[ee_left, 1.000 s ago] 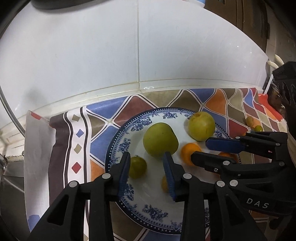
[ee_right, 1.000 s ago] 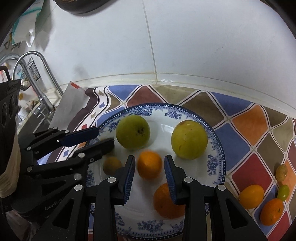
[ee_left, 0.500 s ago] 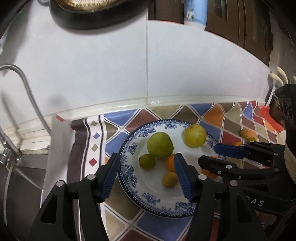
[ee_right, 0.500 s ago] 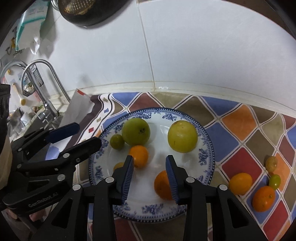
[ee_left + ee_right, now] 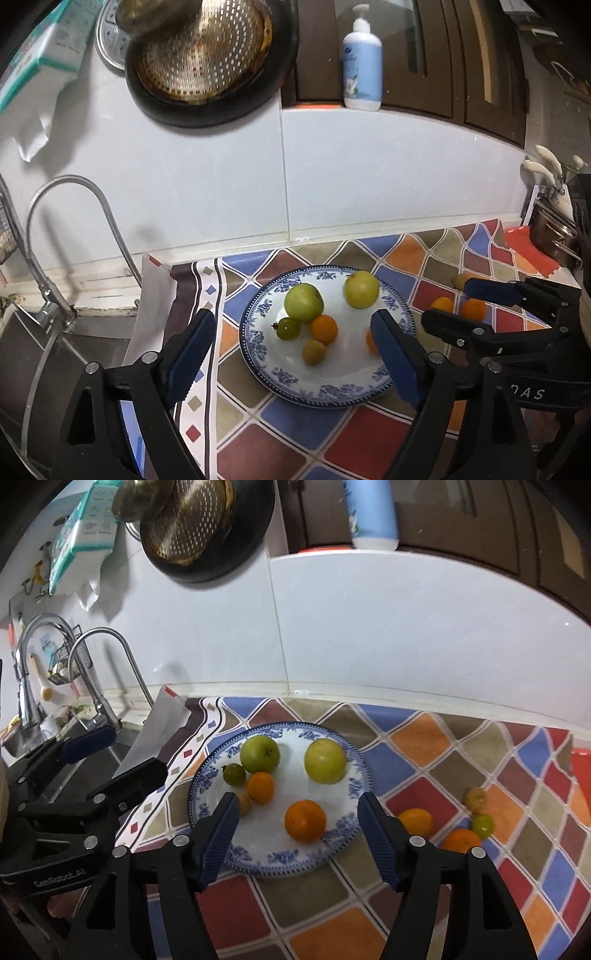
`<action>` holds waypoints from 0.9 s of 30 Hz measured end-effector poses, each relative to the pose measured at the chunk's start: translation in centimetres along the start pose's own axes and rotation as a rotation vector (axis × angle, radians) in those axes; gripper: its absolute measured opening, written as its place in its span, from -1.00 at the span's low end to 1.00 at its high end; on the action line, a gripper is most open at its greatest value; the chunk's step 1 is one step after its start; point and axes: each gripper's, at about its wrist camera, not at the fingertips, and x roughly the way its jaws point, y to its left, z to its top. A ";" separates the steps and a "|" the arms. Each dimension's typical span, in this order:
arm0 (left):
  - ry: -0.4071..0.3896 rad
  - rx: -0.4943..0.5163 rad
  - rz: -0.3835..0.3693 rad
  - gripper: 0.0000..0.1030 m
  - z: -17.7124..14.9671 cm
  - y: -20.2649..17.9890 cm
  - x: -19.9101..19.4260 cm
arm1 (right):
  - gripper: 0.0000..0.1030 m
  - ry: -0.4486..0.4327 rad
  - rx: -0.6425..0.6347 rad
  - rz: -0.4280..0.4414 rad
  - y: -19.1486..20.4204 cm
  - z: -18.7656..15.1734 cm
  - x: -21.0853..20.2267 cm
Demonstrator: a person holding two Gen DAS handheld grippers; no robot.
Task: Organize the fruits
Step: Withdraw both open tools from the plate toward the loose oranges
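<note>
Now both grippers hang above the bench with nothing between their pads. The left gripper (image 5: 293,354) has just been opening and its jaws stand spread wide, framing the blue-and-white plate (image 5: 258,350) from above. The right gripper (image 5: 297,834) has also just been opening; its jaws are parted and empty, with the plate (image 5: 207,786) lying beyond them.

On the plate sit a green apple (image 5: 259,754), a yellow-green round fruit (image 5: 325,760), a small green tomato (image 5: 234,774) touching the apple's lower left, a small orange (image 5: 260,787) just below the apple, a small tan fruit (image 5: 314,352) partly hidden in the right wrist view, and a larger orange (image 5: 305,820) near the plate's front.

Off the plate, to its right on the patterned cloth (image 5: 424,738), lie four more fruits close together: an orange one (image 5: 415,821), another orange one (image 5: 460,840), a small green one (image 5: 483,823) and a brownish-yellow one (image 5: 475,797).
</note>
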 end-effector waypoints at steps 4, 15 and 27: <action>-0.026 0.002 0.004 0.82 -0.3 -1.1 -1.8 | 0.42 -0.023 0.007 -0.029 -0.5 -0.6 -2.2; -0.089 0.028 0.000 0.99 -0.7 -4.5 -5.2 | 0.47 -0.074 0.040 -0.083 -2.5 -2.6 -7.1; -0.126 0.050 -0.007 1.00 -0.8 -8.6 -6.4 | 0.47 -0.099 0.037 -0.118 -5.6 -3.5 -10.4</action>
